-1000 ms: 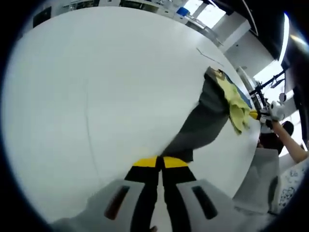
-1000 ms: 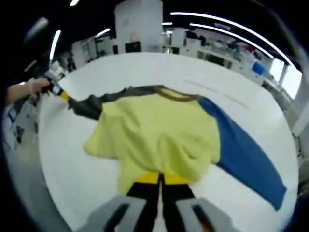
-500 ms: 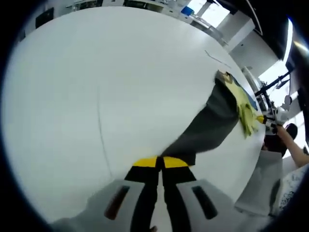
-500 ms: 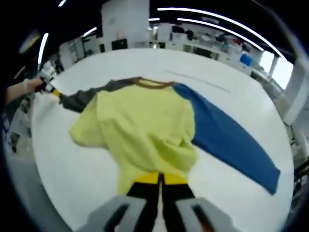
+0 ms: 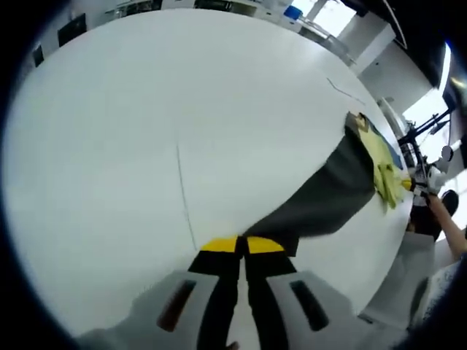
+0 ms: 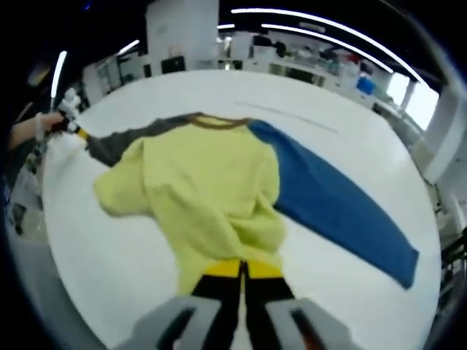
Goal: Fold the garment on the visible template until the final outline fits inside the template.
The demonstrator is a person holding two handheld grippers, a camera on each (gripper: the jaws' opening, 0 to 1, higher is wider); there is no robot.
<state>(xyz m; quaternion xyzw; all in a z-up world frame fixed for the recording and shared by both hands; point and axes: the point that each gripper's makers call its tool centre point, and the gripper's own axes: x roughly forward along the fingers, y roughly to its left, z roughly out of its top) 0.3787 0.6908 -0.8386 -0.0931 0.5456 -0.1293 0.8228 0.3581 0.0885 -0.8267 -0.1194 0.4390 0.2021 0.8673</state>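
Observation:
The garment is a long-sleeved shirt with a yellow body (image 6: 211, 197), a blue sleeve (image 6: 336, 211) and a grey sleeve (image 6: 139, 138), lying on a white table (image 6: 350, 131). My right gripper (image 6: 243, 268) is shut on the yellow hem. My left gripper (image 5: 241, 244) is shut on the cuff of the grey sleeve (image 5: 321, 200), which stretches away to the yellow body (image 5: 387, 171). In the right gripper view the left gripper (image 6: 76, 131) shows at the far left, held by a hand. A thin template line (image 5: 186, 204) runs across the table; another line (image 6: 284, 117) lies beyond the collar.
The table's edge (image 5: 387, 270) runs close on the right of the left gripper view, with a person's arm (image 5: 449, 226) past it. Desks and ceiling lights (image 6: 321, 36) fill the room behind the table.
The grey sleeve has been drawn out longer from the body. The blue sleeve now lies more spread out to the right, and the yellow body has shifted left.

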